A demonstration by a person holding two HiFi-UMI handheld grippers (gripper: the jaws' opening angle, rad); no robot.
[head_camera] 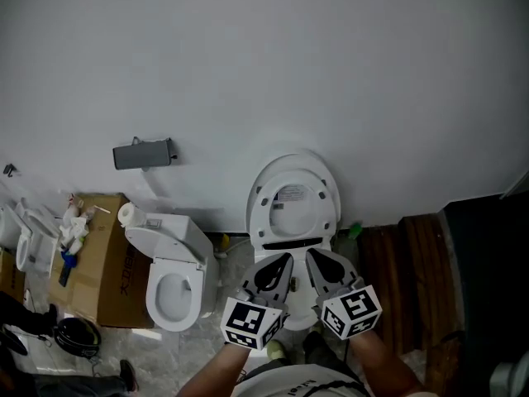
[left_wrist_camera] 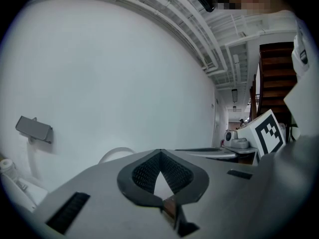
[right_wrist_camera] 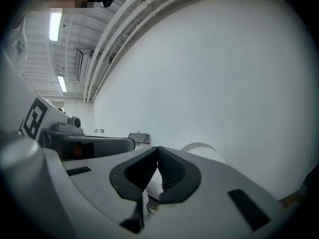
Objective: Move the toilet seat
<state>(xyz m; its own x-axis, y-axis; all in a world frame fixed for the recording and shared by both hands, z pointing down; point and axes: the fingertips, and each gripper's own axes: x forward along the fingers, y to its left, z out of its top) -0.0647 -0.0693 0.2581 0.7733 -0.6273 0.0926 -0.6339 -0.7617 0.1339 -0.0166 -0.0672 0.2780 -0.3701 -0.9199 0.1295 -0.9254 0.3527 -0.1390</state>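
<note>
Right claw (head_camera: 321, 260) closed empty, toilet seat (head_camera: 293, 198) upright

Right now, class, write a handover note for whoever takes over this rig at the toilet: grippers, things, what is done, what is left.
Left gripper: shut, nothing between its jaws, pointing toward the wall.
Right gripper: shut, empty, beside the left one.
Toilet seat: raised, leaning back at the wall, beyond both grippers; neither touches it.
Second toilet: to the left, by a cardboard box, not involved.
Done: the seat appears fully up.
Left: probably nothing, unless it must come down; then open a gripper, take the rim and lower it.
</note>
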